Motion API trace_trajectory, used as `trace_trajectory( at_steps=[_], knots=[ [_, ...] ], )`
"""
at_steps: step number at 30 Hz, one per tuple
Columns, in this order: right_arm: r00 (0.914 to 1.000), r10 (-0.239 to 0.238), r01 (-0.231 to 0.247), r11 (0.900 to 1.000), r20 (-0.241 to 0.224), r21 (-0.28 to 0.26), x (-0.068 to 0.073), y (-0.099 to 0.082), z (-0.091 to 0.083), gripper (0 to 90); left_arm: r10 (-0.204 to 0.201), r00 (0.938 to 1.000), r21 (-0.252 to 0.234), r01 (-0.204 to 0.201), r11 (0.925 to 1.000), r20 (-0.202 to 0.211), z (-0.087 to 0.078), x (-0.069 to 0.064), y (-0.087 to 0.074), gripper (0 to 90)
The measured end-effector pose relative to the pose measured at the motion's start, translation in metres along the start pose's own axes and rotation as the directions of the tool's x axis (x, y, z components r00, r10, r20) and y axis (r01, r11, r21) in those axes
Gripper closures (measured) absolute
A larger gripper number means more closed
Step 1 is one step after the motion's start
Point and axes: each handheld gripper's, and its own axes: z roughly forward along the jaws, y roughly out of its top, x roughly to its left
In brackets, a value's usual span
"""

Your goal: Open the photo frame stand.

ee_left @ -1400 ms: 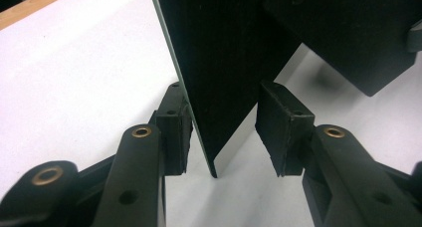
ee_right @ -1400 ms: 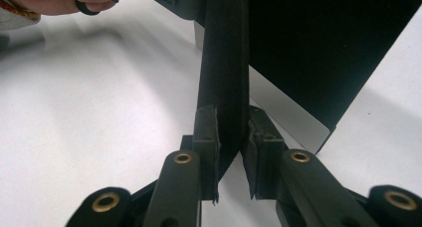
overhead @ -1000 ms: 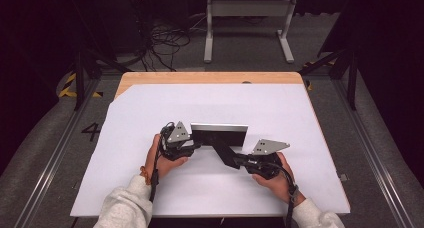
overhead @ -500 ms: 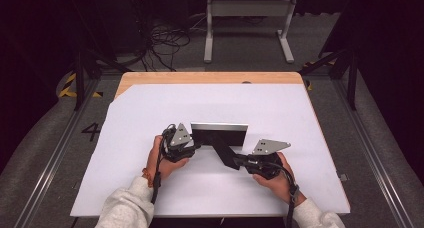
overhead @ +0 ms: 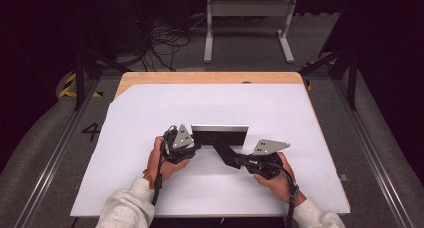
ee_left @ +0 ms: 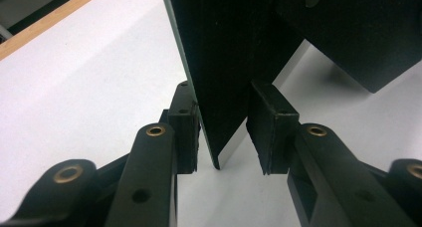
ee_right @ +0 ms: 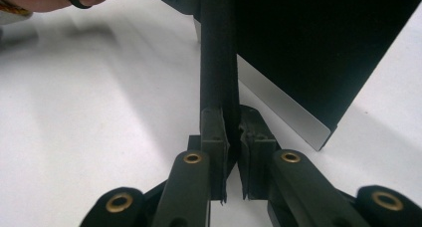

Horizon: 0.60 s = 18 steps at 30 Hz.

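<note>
A picture frame (overhead: 220, 136) with a silver rim and a black back stands upright in the middle of the white table (overhead: 150, 118). My left gripper (overhead: 198, 146) is at its left end. In the left gripper view the frame's edge (ee_left: 224, 62) sits between the pads and both touch it, so the left gripper (ee_left: 221, 132) is shut on it. My right gripper (overhead: 227, 155) reaches in from the right behind the frame. It (ee_right: 233, 132) is shut on the frame's thin black support leg (ee_right: 217, 53), beside the frame's black back (ee_right: 318, 38).
White sheet covers the table, with a wooden strip (overhead: 210, 78) along the far edge. Beyond the table are cables (overhead: 165, 38) and a metal stand (overhead: 250, 18) on the floor. Rails (overhead: 370, 153) run along both sides.
</note>
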Motion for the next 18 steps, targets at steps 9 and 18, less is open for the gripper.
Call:
trace_trajectory(
  at_steps=[9, 18],
  knots=[
    [1.0, 0.0, 0.0, 0.9999, 0.008, 0.012, -0.001, -0.0008, 0.0003, 83.1, -0.018, 0.9984, -0.024, 0.02, 0.9995, 0.054, -0.0007, 0.004, -0.0021, 66.7],
    [1.0, -0.004, 0.003, 0.9998, 0.006, 0.018, 0.0, -0.0018, 0.0004, 83.4, -0.038, 0.9978, -0.027, 0.039, 0.9989, 0.055, 0.005, 0.0043, -0.0009, 50.5]
  ],
)
